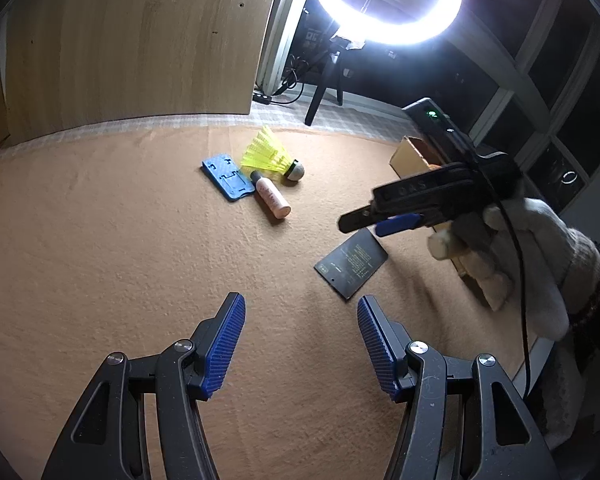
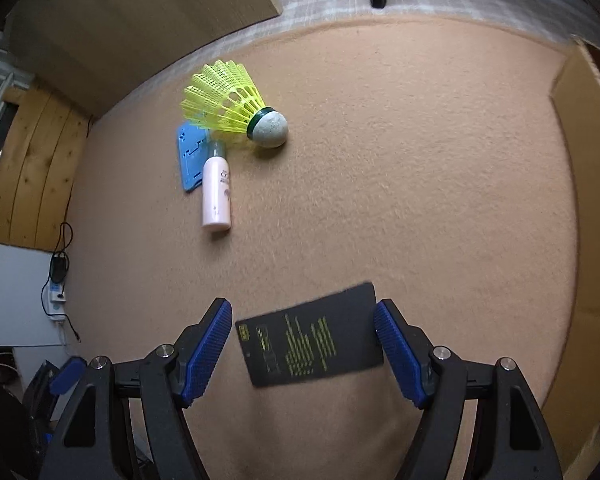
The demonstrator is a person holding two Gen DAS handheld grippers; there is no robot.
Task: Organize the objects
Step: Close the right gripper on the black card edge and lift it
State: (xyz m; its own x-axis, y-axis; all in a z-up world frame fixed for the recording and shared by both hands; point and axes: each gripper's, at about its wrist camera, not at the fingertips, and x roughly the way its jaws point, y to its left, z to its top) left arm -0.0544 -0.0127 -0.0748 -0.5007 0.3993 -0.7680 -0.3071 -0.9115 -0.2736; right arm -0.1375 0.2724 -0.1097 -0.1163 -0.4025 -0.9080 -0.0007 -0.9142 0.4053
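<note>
Both tools spread, empty. Right gripper [image 2: 303, 350] above black card [image 2: 312, 346]; left gripper [image 1: 301, 344]; shuttlecock [image 2: 236, 106] at 11 o'clock.

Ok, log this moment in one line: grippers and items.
left gripper: open, empty | right gripper: open above black card, not gripping | shuttlecock, pink bottle, blue holder: clustered on mat

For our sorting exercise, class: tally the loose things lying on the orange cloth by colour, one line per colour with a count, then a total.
Yellow: 1, the shuttlecock
Blue: 1, the flat plastic holder
Pink: 1, the small bottle
Black: 1, the card
Total: 4
</note>
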